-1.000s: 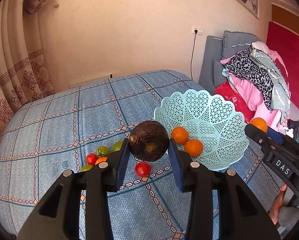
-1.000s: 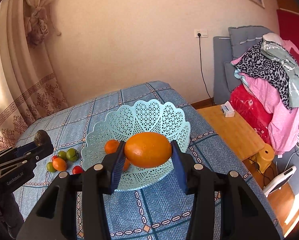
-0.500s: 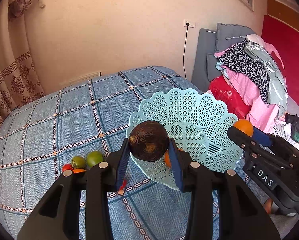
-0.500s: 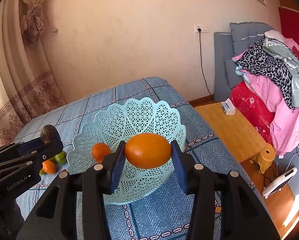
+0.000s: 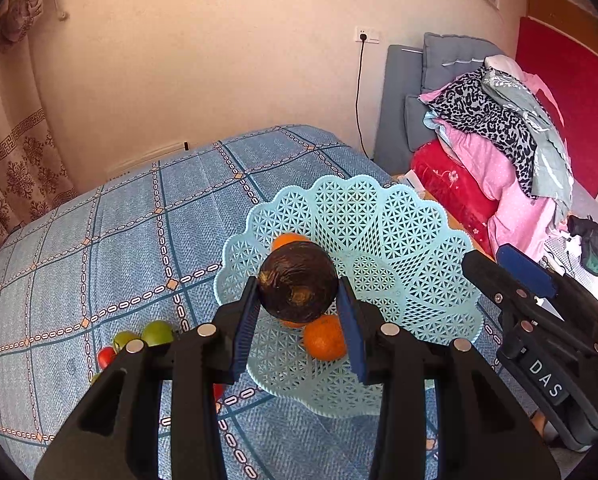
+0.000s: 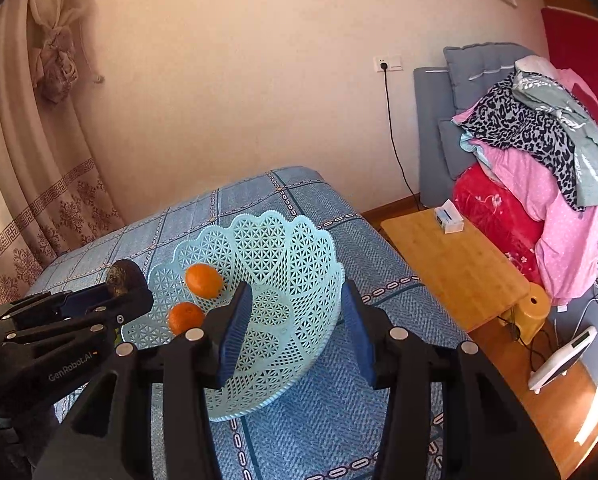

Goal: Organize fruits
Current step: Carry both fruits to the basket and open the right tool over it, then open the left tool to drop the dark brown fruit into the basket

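The left gripper is clamped on a dark brown round fruit, its blue pads pressed against both sides, and it holds the fruit in the air over the near left part of a pale blue lattice basket. The basket sits on a blue checked bedcover. Inside it, in the left wrist view, one orange lies low just beside the right pad, another orange shows above the dark fruit, and a sliver of orange peeks from under the fruit; whether that sliver is a third one I cannot tell. On the cover to the left of the basket lie two green fruits and a small red tomato, close together and partly hidden behind the gripper's black frame. The right gripper has its jaws apart with nothing between them, and hangs over the near part of the basket. From that side two oranges rest on the left of the basket floor, and the left gripper comes in from the left edge with the dark fruit at its tip, just beside the basket rim. To the right of the bed stands a low wooden table with a small white box on it, and beyond it a pile of clothes on a grey seat.
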`<state>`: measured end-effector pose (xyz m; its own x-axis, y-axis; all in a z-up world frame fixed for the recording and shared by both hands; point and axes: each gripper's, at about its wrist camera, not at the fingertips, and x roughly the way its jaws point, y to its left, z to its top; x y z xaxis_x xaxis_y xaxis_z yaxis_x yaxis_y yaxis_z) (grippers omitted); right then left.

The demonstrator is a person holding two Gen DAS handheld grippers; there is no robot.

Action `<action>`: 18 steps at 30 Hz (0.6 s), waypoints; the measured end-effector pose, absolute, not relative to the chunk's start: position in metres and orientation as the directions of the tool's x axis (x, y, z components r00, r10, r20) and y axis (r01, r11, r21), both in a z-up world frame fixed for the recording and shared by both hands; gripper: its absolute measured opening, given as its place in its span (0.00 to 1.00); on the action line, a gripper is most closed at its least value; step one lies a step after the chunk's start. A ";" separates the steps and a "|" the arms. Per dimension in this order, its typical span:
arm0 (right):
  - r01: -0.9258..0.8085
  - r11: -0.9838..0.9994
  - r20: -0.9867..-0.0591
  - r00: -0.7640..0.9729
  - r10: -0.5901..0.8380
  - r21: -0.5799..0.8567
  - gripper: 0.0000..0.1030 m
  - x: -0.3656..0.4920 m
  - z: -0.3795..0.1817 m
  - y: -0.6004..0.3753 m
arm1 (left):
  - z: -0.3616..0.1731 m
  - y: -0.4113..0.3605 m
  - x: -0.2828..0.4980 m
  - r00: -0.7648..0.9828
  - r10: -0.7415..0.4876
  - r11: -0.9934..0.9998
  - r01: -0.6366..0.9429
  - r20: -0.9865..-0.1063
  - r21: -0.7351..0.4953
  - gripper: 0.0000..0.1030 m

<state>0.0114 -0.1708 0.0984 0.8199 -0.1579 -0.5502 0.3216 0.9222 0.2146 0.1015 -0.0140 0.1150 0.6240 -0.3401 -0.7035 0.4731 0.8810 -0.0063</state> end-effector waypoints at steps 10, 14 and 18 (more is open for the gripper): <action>0.353 0.905 -0.536 0.825 -0.180 0.239 0.53 0.007 0.103 -0.187 | 0.101 -0.043 0.114 0.527 -0.419 0.846 0.522 -0.739 -0.107 0.39; 0.371 0.893 -0.531 0.826 -0.192 0.255 0.53 0.004 0.105 -0.194 | 0.096 -0.048 0.116 0.502 -0.444 0.838 0.526 -0.742 -0.146 0.60; 0.380 0.887 -0.532 0.824 -0.195 0.263 0.53 0.003 0.105 -0.197 | 0.101 -0.042 0.115 0.542 -0.435 0.855 0.499 -0.719 -0.141 0.79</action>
